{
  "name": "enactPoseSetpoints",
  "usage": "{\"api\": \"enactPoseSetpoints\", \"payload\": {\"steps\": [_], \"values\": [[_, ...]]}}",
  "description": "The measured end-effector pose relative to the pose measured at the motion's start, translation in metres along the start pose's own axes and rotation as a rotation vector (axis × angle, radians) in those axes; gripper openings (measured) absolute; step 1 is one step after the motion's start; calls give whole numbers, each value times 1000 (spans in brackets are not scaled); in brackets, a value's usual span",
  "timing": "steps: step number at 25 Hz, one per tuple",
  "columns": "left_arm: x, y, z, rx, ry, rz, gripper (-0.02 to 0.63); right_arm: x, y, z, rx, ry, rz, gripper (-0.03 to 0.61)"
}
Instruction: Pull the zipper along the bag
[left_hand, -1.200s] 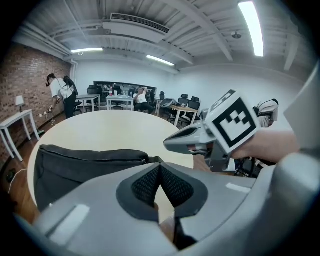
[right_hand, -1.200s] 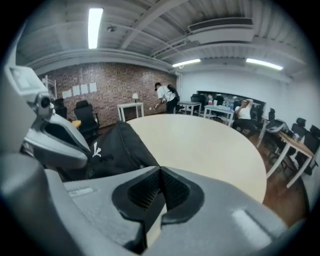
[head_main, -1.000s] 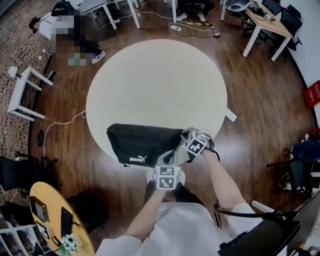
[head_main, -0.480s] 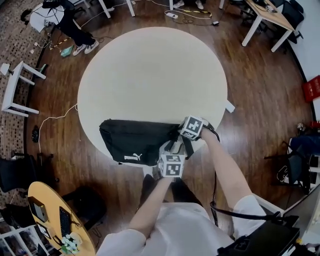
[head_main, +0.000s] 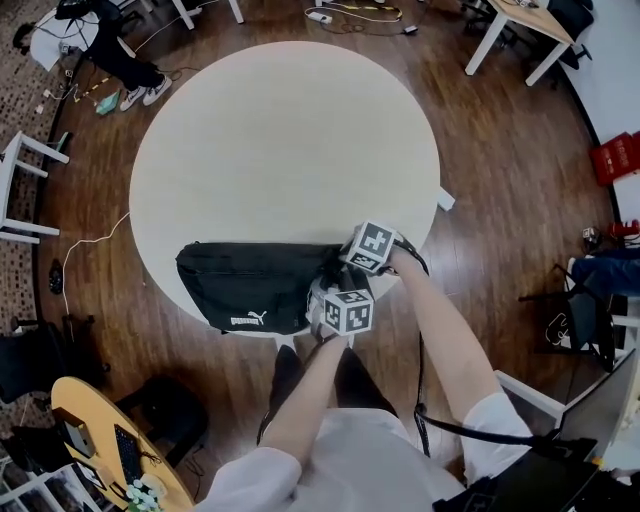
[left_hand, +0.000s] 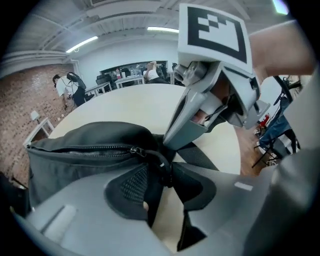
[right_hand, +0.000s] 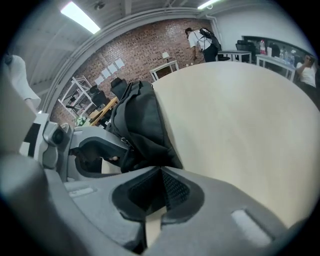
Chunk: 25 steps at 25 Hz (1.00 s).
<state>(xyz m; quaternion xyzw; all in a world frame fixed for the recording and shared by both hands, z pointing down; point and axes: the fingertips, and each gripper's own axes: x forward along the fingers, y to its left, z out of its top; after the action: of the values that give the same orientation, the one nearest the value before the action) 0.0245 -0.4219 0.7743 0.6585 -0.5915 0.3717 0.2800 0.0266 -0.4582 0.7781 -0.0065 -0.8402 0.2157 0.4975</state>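
The bag (head_main: 250, 285) is black and soft, with a white logo (head_main: 245, 320) on the side facing me. It lies at the 6 o'clock rim of the tabletop (head_main: 290, 150), its long axis running 9 to 3. Its zipper (left_hand: 85, 149) runs along the top. The slider (left_hand: 134, 150) sits near the 3 o'clock end, and the two rows of teeth stand slightly apart toward 9. The black pull (left_hand: 159, 162) hangs between the closing jaws of my left gripper (left_hand: 161, 190).
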Motion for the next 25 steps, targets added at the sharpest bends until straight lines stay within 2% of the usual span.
{"api": "enactPoseSetpoints", "payload": {"steps": [1, 2, 4, 5, 12, 19, 25], "values": [[0, 3, 0, 2, -4, 8, 133, 0, 0, 0, 4, -6, -1, -9], [-1, 3, 2, 3, -15, 2, 121, -1, -1, 1, 10, -12, -2, -9], [-7, 2, 3, -1, -44, -36, 95, -1, -3, 1, 25, -23, -3, -9], [-13, 2, 4, -8, -56, -60, 62, -1, -3, 1, 32, -28, -3, -9], [-69, 3, 8, 11, -135, -232, 49, 1, -3, -2, 62, 4, -56, -9], [-107, 81, 25, -29, -206, -274, 48, 3, -6, -7, 142, 40, -183, -9], [-129, 162, 27, -63, -231, -288, 48, 3, -9, -10, 185, 96, -224, -9]]}}
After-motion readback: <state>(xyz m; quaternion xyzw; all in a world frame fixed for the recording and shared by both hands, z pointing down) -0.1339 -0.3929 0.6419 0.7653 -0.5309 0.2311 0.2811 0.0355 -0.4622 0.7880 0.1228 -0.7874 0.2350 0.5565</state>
